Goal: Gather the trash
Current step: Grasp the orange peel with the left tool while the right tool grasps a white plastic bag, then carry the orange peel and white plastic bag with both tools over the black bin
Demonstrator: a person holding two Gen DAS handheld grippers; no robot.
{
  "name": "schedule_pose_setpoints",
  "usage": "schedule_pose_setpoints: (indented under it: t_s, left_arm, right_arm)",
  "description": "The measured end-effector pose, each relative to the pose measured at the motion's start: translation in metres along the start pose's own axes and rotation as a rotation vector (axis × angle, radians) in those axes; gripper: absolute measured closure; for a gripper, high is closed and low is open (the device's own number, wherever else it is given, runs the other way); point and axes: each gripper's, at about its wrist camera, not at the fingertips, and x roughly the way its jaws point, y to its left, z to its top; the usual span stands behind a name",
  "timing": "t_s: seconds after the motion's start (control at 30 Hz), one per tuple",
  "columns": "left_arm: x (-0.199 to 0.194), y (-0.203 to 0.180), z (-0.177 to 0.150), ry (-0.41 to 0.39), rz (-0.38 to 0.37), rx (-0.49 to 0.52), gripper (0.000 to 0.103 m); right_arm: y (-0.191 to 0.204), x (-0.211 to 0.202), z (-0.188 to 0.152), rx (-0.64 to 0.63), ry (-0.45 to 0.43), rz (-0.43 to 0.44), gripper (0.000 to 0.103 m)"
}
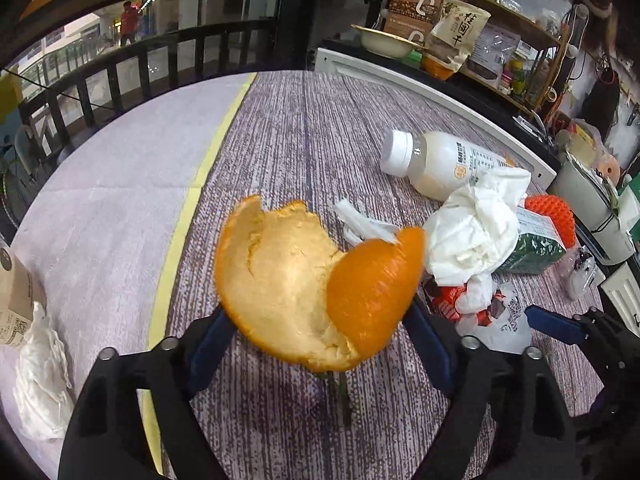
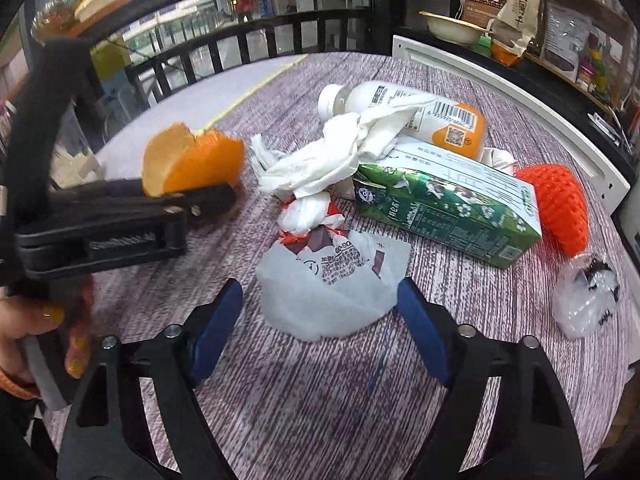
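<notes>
My left gripper point(image 1: 320, 320) is shut on a large orange peel point(image 1: 304, 280) and holds it above the table; it also shows in the right wrist view point(image 2: 192, 164), clamped in the left gripper point(image 2: 208, 196). My right gripper point(image 2: 320, 304) is open and empty, its jaws either side of a white wrapper point(image 2: 332, 280). Behind it lies a pile: crumpled tissue point(image 2: 320, 160), a white bottle point(image 2: 400, 108) on its side, a green carton point(image 2: 444, 204).
An orange knitted strawberry point(image 2: 560, 208) and a clear plastic bag point(image 2: 588, 296) lie at the right. A white frame point(image 2: 520, 84) edges the table's far side, with shelves of goods behind. A tissue point(image 1: 40, 372) and paper bag point(image 1: 16, 300) lie at the left.
</notes>
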Motion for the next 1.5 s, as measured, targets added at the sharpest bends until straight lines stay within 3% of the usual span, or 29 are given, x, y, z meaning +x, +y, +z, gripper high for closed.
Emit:
schedule_pose_setpoints:
  t_s: [0.03, 0.1, 0.17, 0.23, 0.67, 0.9, 1.17, 1.5]
  left_arm:
    - [-0.001, 0.001, 0.0, -0.009, -0.003, -0.007, 0.031]
    - [-0.006, 0.003, 0.0, -0.029, -0.008, -0.021, 0.042]
    - [-0.01, 0.004, 0.0, -0.044, -0.018, -0.027, 0.051]
    - [-0.013, 0.004, -0.001, -0.047, -0.022, -0.035, 0.053]
    - [-0.051, 0.009, -0.041, -0.081, -0.132, -0.08, 0.058]
    - [-0.08, -0.012, -0.065, -0.13, -0.168, -0.022, 0.057]
    - [-0.119, -0.047, -0.09, -0.202, -0.24, 0.053, 0.057]
    - [-0.134, -0.105, -0.113, -0.197, -0.333, 0.171, 0.057]
  right_arm:
    - [0.0, 0.002, 0.0, -0.006, 0.009, -0.002, 0.045]
    - [0.0, 0.003, 0.0, -0.007, 0.012, 0.002, 0.075]
    - [-0.002, -0.001, -0.002, -0.006, 0.003, 0.015, 0.089]
    - [-0.004, -0.008, -0.006, 0.009, -0.008, 0.036, 0.094]
    - [-0.005, -0.069, -0.054, 0.003, -0.075, 0.092, 0.096]
    - [-0.009, -0.109, -0.088, 0.022, -0.135, 0.107, 0.096]
    - [-0.029, -0.155, -0.13, 0.086, -0.215, 0.042, 0.096]
    - [-0.097, -0.21, -0.187, 0.302, -0.322, -0.05, 0.096]
